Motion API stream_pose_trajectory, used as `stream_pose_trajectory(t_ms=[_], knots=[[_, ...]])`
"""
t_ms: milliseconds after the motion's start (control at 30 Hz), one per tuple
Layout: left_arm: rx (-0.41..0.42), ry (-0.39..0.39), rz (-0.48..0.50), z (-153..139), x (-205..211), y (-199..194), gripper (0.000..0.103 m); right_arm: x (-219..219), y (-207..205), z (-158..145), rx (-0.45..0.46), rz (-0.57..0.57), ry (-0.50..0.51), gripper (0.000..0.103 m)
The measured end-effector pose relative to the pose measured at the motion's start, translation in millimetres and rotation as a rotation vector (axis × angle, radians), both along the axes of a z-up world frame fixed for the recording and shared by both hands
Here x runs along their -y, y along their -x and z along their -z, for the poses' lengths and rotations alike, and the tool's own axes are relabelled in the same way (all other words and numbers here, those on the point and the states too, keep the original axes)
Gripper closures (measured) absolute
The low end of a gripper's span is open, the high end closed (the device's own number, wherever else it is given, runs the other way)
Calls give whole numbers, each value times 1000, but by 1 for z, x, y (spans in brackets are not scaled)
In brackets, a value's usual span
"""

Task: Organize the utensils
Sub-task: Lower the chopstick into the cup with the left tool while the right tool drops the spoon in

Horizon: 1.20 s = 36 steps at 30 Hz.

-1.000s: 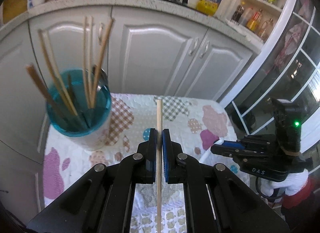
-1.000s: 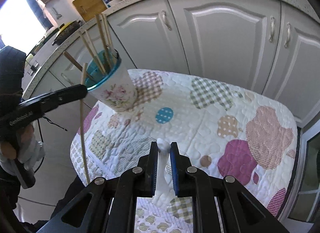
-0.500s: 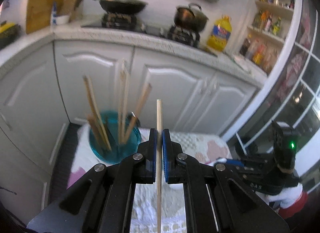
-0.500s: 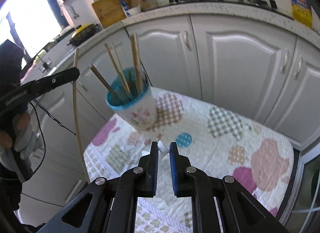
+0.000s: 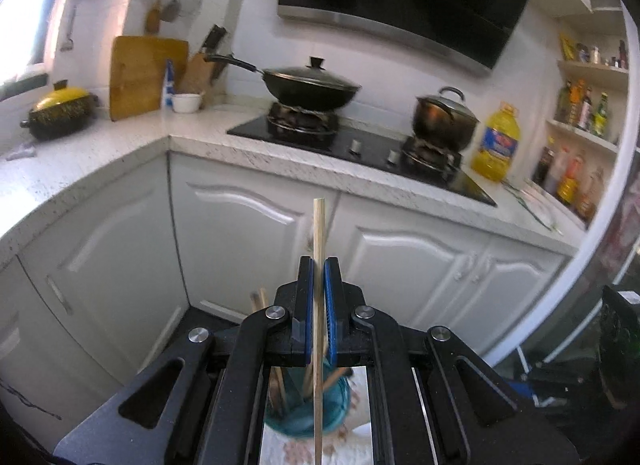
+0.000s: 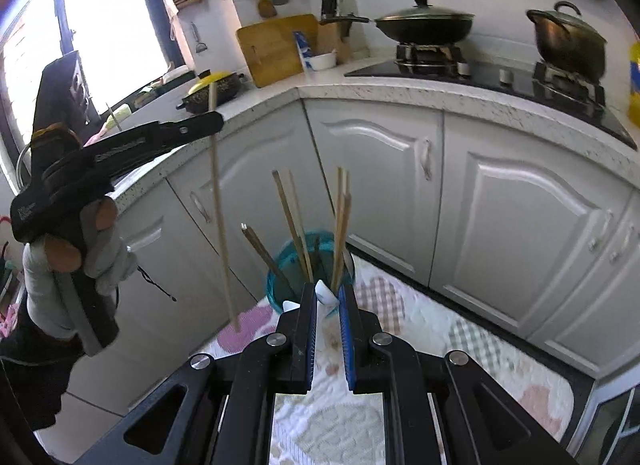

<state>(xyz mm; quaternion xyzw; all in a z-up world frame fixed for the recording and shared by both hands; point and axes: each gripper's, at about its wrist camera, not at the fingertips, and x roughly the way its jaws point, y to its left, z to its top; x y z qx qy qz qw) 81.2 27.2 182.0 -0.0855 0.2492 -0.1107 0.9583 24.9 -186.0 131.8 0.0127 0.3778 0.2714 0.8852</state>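
Observation:
My left gripper point(image 5: 317, 265) is shut on a single wooden chopstick point(image 5: 319, 233) and holds it upright; in the right wrist view that gripper point(image 6: 214, 119) hangs the chopstick point(image 6: 221, 225) left of and above the cup. The teal-rimmed cup point(image 6: 280, 279) holds several wooden chopsticks point(image 6: 298, 225) and stands at the table's far left corner. It also shows below my left gripper point(image 5: 304, 423). My right gripper point(image 6: 327, 291) is shut on a white spoon point(image 6: 325, 295), just in front of the cup.
The cup stands on a quilted patchwork cloth point(image 6: 420, 329) over a small table. White cabinet doors point(image 6: 520, 205) rise behind it under a speckled counter point(image 6: 400, 93) with a wok point(image 6: 424, 23), a pot point(image 6: 568, 41) and a cutting board point(image 6: 276, 49).
Both grippers have risen and tilted up, so the cup sits lower in both views. The left gripper has carried its chopstick over beside the cup. The right gripper has come close to the cup.

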Motion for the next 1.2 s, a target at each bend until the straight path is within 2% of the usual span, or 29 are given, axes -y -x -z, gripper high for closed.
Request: stream_pose_trajectory(t_ms=[133, 400, 533, 967, 1200], knots=[[42, -13, -49, 4, 2, -14, 99, -14, -19, 4, -3, -16, 14, 93], [97, -39, -136, 25, 5, -36, 99, -34, -49, 30, -51, -47, 37, 93], [123, -81, -160, 38, 9, -41, 99, -40, -62, 40, -62, -56, 48, 93], [36, -110, -156, 85, 12, -55, 99, -62, -81, 81, -142, -118, 91, 92], [-26, -123, -125, 102, 16, -53, 99, -62, -86, 111, -218, -97, 68, 92]])
